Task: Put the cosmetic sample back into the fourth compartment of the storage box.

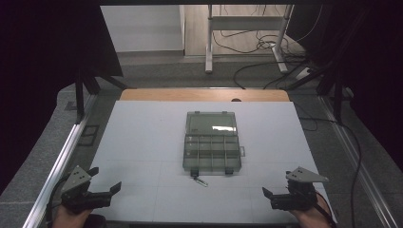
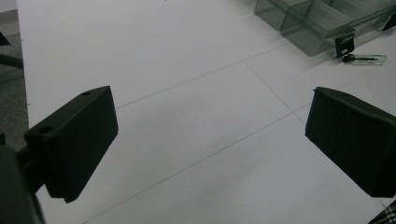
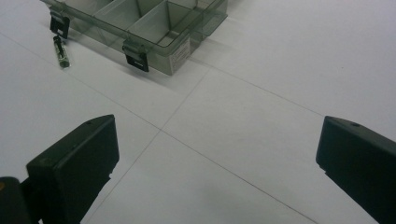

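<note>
A clear grey compartment box (image 1: 212,147) lies open in the middle of the white table (image 1: 142,142), its lid (image 1: 211,123) folded back on the far side. Its divided compartments (image 3: 140,18) look empty, and two dark latches (image 3: 137,60) hang from the near wall. A small thin stick-like item (image 1: 201,181) lies on the table just in front of the box (image 2: 322,28), also seen as the small item (image 3: 61,52) and the small item (image 2: 366,58). My left gripper (image 1: 107,178) is open at the near left. My right gripper (image 1: 278,183) is open at the near right. Both hold nothing.
The white surface carries faint grid lines. A wooden strip (image 1: 204,95) runs along its far edge, and metal rails (image 1: 62,156) flank both sides. Beyond stand a table frame (image 1: 247,33) and loose cables (image 1: 266,47) on the floor.
</note>
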### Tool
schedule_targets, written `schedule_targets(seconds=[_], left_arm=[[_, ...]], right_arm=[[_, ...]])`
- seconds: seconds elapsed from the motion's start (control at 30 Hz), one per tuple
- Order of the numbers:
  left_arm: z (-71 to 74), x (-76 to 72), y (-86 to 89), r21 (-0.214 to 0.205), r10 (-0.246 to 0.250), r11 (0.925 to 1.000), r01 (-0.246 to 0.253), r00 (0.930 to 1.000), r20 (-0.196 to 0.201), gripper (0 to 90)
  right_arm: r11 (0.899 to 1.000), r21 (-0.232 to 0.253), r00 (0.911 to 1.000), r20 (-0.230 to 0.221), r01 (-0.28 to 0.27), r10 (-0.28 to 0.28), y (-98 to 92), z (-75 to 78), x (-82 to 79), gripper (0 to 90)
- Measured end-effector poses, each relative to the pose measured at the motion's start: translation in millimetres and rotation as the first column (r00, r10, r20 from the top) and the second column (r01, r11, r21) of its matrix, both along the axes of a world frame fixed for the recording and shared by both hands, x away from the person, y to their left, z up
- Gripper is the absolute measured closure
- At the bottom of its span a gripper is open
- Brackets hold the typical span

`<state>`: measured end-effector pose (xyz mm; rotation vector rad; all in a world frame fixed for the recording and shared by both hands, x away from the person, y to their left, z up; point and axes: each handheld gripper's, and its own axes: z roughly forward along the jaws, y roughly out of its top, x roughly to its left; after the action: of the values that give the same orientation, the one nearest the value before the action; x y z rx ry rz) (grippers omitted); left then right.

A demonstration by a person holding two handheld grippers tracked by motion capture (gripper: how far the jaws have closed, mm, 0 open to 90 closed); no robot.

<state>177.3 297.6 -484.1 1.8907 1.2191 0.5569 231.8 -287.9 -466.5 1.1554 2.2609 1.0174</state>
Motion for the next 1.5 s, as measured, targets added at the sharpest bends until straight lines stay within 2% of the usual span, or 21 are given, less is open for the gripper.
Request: schedule_targets(seconds=[0.2,0.5,0.63,0.77,0.8,1.03,1.07,1.17,1.27,1.5], left_arm=[[-0.1,0.2,0.1,-0.001,-0.001,1.0000,0.001,1.0000,-0.001,2.8],[0.0,0.1,0.4,-0.001,0.000,1.0000,0.000,1.0000,0.000,2.8],[-0.1,0.3,0.5,-0.002,0.001,1.0000,-0.001,1.0000,-0.001,2.8],[-0.1,0.1,0.2,-0.001,0.000,1.0000,0.000,1.0000,0.000,2.8],[-0.1,0.1,0.1,-0.001,0.000,1.0000,0.000,1.0000,0.000,2.8],[-0.1,0.1,-0.1,0.002,0.000,1.0000,0.000,1.0000,0.000,2.8],[0.0,0.1,-0.2,0.004,-0.001,1.0000,0.001,1.0000,0.000,2.8],[-0.1,0.2,-0.2,0.003,-0.001,1.0000,0.001,1.0000,0.000,2.8],[-0.1,0.2,-0.2,0.003,0.000,1.0000,0.000,1.0000,-0.001,2.8],[-0.2,0.7,-0.2,0.005,-0.002,1.0000,0.002,1.0000,-0.003,2.8]], right_arm=[[1.000,0.007,0.9995,-0.002,-0.030,0.030,3.3,-1.0,2.2,0.0],[0.996,0.050,0.9969,-0.001,-0.078,0.079,8.9,0.1,8.9,0.0],[0.991,0.044,0.9921,-0.019,-0.123,0.124,18.2,-1.4,13.8,0.0],[0.988,0.041,0.9889,-0.019,-0.146,0.147,25.7,-2.9,16.1,0.0],[0.985,0.049,0.9862,-0.020,-0.163,0.164,29.9,-4.0,17.7,0.0],[0.979,0.075,0.9807,-0.037,-0.189,0.192,38.0,-5.2,19.5,0.0],[0.976,0.094,0.9785,-0.038,-0.199,0.203,40.9,-5.2,19.9,0.0],[0.971,0.109,0.9754,-0.042,-0.211,0.216,45.5,-5.2,20.7,0.0],[0.969,0.106,0.9724,-0.046,-0.223,0.229,49.7,-6.0,21.9,0.0],[0.964,0.094,0.9624,-0.086,-0.250,0.258,63.8,-8.3,26.3,0.0]])
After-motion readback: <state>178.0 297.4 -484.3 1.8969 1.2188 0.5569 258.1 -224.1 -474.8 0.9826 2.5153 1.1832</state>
